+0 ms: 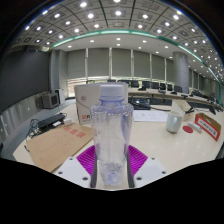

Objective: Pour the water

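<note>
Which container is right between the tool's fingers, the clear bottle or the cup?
The clear bottle, standing between the tool's pink pads. The silvery cup sits farther off on the table.

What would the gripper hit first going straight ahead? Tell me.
Nothing new at once: the gripper already has the clear water bottle between its pink pads, apparently clamped. Beyond the bottle, a white box on the table looks next in line, though depth is unclear.

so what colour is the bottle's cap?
White, on the clear bottle held between the fingers; gripper view.
</note>
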A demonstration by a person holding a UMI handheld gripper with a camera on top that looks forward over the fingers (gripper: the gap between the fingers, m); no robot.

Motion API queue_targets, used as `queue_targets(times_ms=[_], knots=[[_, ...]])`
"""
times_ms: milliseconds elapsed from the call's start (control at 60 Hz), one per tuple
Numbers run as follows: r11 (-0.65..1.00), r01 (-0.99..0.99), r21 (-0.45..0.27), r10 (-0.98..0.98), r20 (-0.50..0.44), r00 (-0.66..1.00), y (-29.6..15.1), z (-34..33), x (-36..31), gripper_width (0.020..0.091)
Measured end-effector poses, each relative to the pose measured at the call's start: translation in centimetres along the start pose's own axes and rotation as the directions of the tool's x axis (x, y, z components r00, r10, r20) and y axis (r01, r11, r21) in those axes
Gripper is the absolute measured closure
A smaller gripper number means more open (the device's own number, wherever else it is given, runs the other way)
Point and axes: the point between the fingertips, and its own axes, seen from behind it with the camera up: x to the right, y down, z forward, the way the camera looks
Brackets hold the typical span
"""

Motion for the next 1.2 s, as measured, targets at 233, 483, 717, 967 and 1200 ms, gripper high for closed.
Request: queue_targets(times_ms=[233,483,717,967,1200], knots=[[1.0,0.005,-0.011,-0.005,0.033,0.999,-0.4,-0.3,-0.4,0.0767],[0.977,-0.207,0.047,0.2,0.118,0.973,-8.9,0.3,0.8,0.0765],[0.774,-0.632,0.031,0.598,0.293,0.746,-19.3,4.2,5.1,0.0767],[0.242,-0.952,-0.186,0.923,0.346,0.167,-21.8,10.8,14.7,0.0766],[-0.202,-0.917,-0.345,0.91,0.279,-0.306,-20.1,15.2,20.3,0.0769]])
